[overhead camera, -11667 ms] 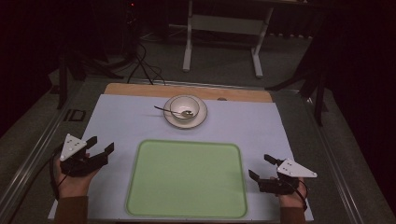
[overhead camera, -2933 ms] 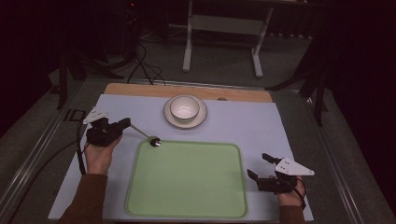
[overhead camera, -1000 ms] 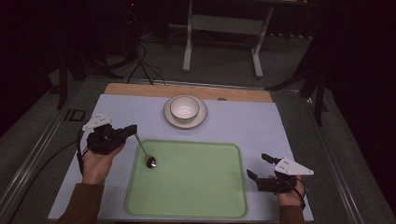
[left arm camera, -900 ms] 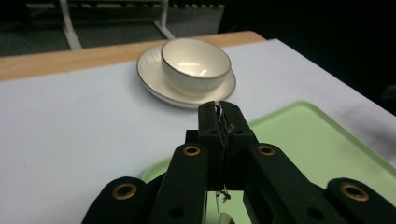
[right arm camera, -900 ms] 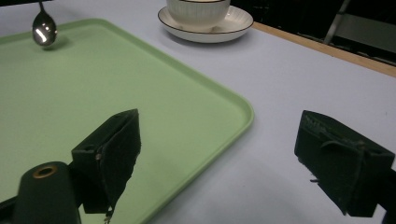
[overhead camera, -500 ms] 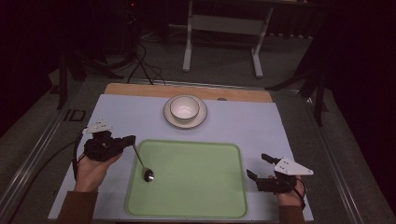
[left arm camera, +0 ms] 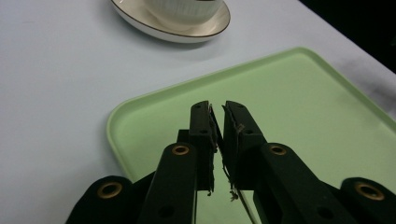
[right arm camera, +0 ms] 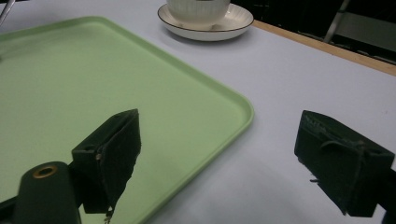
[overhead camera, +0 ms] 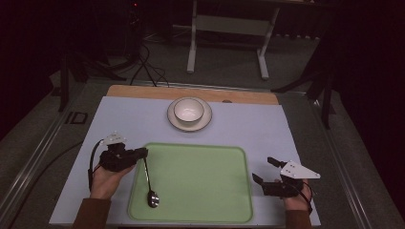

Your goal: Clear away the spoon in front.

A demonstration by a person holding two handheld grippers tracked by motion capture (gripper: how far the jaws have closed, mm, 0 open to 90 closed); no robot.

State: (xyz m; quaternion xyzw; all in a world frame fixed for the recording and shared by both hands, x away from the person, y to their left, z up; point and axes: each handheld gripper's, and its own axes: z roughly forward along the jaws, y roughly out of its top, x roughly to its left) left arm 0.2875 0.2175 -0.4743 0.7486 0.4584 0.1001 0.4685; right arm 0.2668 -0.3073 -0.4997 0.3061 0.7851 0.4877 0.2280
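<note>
A metal spoon (overhead camera: 149, 181) lies flat in the left part of the green tray (overhead camera: 205, 176), its bowl toward the near edge. My left gripper (overhead camera: 143, 151) sits low at the tray's left rim, by the tip of the spoon's handle. Its jaws have just been opening. In the left gripper view a slim gap shows between the tips of the left gripper (left arm camera: 219, 106), over the tray (left arm camera: 303, 107), and the pads press on nothing. My right gripper (overhead camera: 264, 169) rests wide open beside the tray's right edge, with nothing between the jaws of the right gripper (right arm camera: 219, 135).
A white bowl (overhead camera: 189, 110) stands on a saucer (overhead camera: 189, 126) beyond the tray, also seen as the saucer (left arm camera: 177, 28) and the saucer (right arm camera: 205, 23). A wooden strip (overhead camera: 143, 91) edges the table's far side. A metal stand (overhead camera: 227, 28) and cables (overhead camera: 143, 62) lie on the floor behind.
My left hand has sunk toward the tray, and the spoon, hanging tilted before, now lies flat in it. The left jaws have parted slightly. The right gripper has not moved.
</note>
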